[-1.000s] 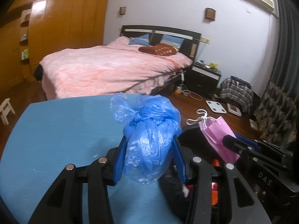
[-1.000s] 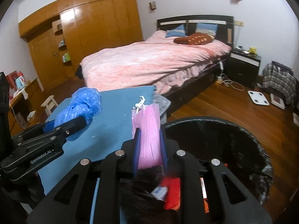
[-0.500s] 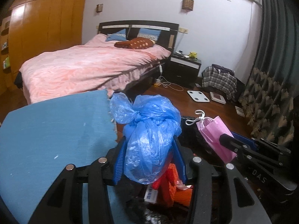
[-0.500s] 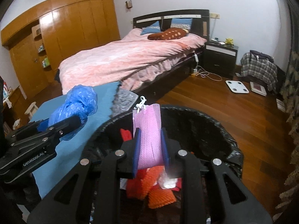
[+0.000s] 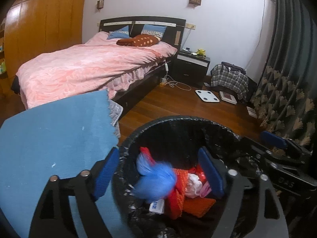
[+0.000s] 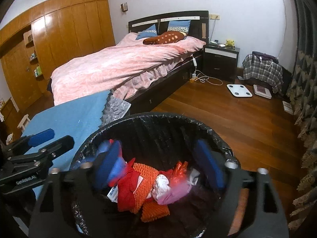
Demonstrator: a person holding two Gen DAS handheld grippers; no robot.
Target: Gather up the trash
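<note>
Your bin (image 5: 178, 123), black-lined and beside the blue desk (image 5: 49, 138), has its near rim cut off by both claws. Inside (blurred) lie the blue bag (image 5: 154, 180), orange netting (image 6: 146, 180) and the pink mask (image 6: 176, 192). Your left claw (image 5: 158, 172) and right claw (image 6: 158, 168) both stand spread apart over it, gripping nothing.

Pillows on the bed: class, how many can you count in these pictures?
3. Two blue pillows lean against the headboard, one on the left and one on the right. A brown spotted pillow lies in front of them. The pink bedspread may hide more.
</note>
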